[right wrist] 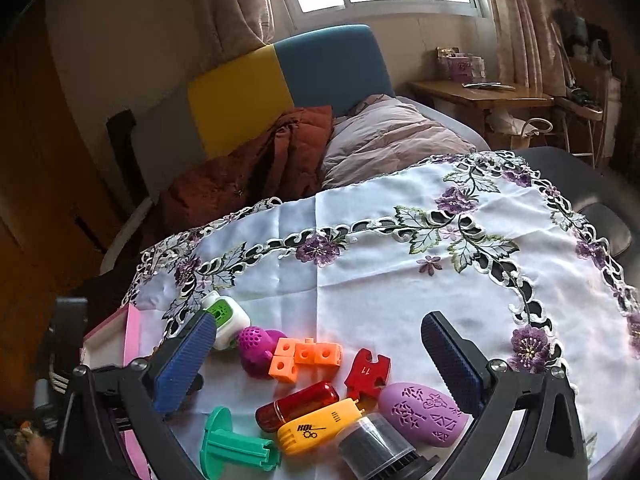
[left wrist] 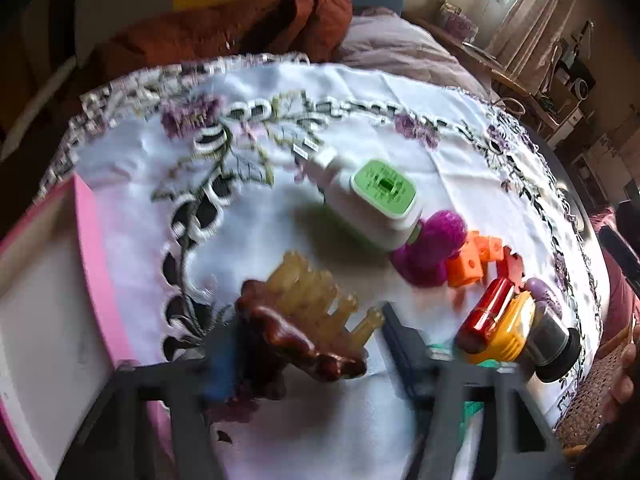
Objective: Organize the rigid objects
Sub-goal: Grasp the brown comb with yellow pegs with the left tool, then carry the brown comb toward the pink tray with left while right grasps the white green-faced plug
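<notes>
2 readable marks: "11" on the red puzzle piece, "HQL" on the yellow piece; right claw released, left claw state unclear.

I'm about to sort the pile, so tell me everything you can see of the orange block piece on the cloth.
The orange block piece looks like hard, glossy plastic: several small cubes snapped together in a bent row, each face with a round hole or stud. It lies flat on the white embroidered tablecloth, its left end against the purple perforated toy, the red puzzle-shaped piece just to its right. No gripper touches it.
</notes>
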{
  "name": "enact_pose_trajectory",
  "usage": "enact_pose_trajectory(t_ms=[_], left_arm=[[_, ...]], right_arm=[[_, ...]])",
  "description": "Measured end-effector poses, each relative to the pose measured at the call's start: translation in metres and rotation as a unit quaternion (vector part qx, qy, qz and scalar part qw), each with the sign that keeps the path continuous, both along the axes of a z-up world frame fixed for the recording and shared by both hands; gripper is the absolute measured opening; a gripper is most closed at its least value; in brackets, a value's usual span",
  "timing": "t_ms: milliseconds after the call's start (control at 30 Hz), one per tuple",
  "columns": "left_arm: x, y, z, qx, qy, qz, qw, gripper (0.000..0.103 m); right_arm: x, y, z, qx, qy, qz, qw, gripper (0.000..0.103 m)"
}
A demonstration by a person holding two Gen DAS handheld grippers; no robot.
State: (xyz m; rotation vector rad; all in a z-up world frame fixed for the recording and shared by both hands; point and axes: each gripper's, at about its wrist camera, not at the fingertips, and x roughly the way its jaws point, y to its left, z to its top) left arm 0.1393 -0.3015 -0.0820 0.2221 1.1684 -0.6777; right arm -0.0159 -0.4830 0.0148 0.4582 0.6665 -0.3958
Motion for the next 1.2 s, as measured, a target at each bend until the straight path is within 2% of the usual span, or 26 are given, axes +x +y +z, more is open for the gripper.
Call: enact_pose_trajectory(t_ms=[67, 167, 433, 733, 933, 1033, 1200], left_arm=[[-0.005, 0.001, -0.001, 0.001, -0.019, -0.007, 0.9998, 0.05], [-0.009, 0.006, 0.004, -0.01, -0.027, -0.009, 0.9995, 0.048], [-0.043, 0.034, 0.04, -0.047, -0.081, -0.01, 0.9955, 0.048], [-0.076, 0.092, 0.071, -0.088, -0.102, 0.019, 0.9907, 0.048], [-0.082, 0.137, 0.079, -0.103, -0.108, 0.05, 0.9875, 0.048], [-0.082, 0.156, 0.08, -0.106, -0.109, 0.068, 0.986, 0.048], [-0.082, 0.186, 0.078, -0.111, -0.105, 0.097, 0.9835, 0.048]], right_arm=[[0.001, 0.0, -0.001, -0.001, 0.002, -0.001, 1.0, 0.103], [0.001, -0.002, -0.002, 0.001, 0.005, -0.003, 1.0, 0.103], [0.006, 0.0, -0.01, -0.002, 0.029, 0.004, 1.0, 0.103], [0.019, 0.022, -0.023, -0.014, 0.066, 0.059, 0.996, 0.103], [0.044, 0.054, -0.03, -0.03, 0.091, 0.13, 0.987, 0.103], [0.068, 0.067, -0.028, -0.045, 0.102, 0.159, 0.981, 0.103], [0.121, 0.084, -0.037, -0.081, 0.148, 0.198, 0.965, 0.103]])
